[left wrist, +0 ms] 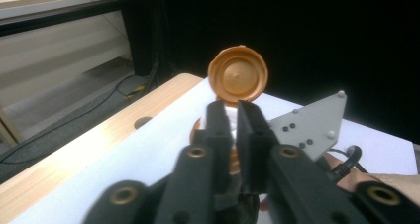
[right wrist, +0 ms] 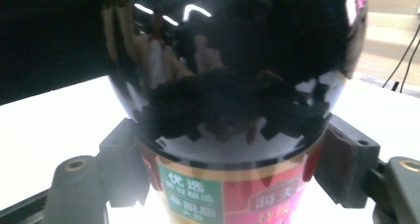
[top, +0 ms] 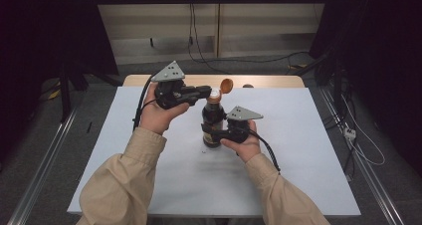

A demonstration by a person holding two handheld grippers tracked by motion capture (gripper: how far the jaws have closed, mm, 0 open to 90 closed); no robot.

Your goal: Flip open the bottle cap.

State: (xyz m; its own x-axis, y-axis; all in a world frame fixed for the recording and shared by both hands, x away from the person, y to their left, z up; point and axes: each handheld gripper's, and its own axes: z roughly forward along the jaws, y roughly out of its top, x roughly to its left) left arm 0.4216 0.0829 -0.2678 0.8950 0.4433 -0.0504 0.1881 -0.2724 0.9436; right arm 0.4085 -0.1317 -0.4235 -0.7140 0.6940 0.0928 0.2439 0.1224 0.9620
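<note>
A dark glass sauce bottle (top: pixel 213 116) stands upright mid-table, its red and green label (right wrist: pixel 190 194) close up in the right gripper view. Its orange flip cap (top: pixel 226 85) stands hinged open; in the left gripper view the cap's inner side (left wrist: pixel 237 75) faces the camera. My left gripper (top: pixel 205 91) lies level, its tips at the bottle's neck just under the cap. Its jaws (left wrist: pixel 232 110) stand a narrow slit apart, with nothing pressed between them. My right gripper (top: pixel 211 132) straddles the bottle's lower body, one pad (right wrist: pixel 334 159) close on each side (right wrist: pixel 230 149).
The white table top (top: pixel 298 135) has free room on all sides of the bottle. A wooden strip (top: pixel 268 80) with a small hole (left wrist: pixel 142 121) runs along the far edge. Cables lie on the floor beyond. The right gripper's grey plate (left wrist: pixel 309 125) shows behind the left jaws.
</note>
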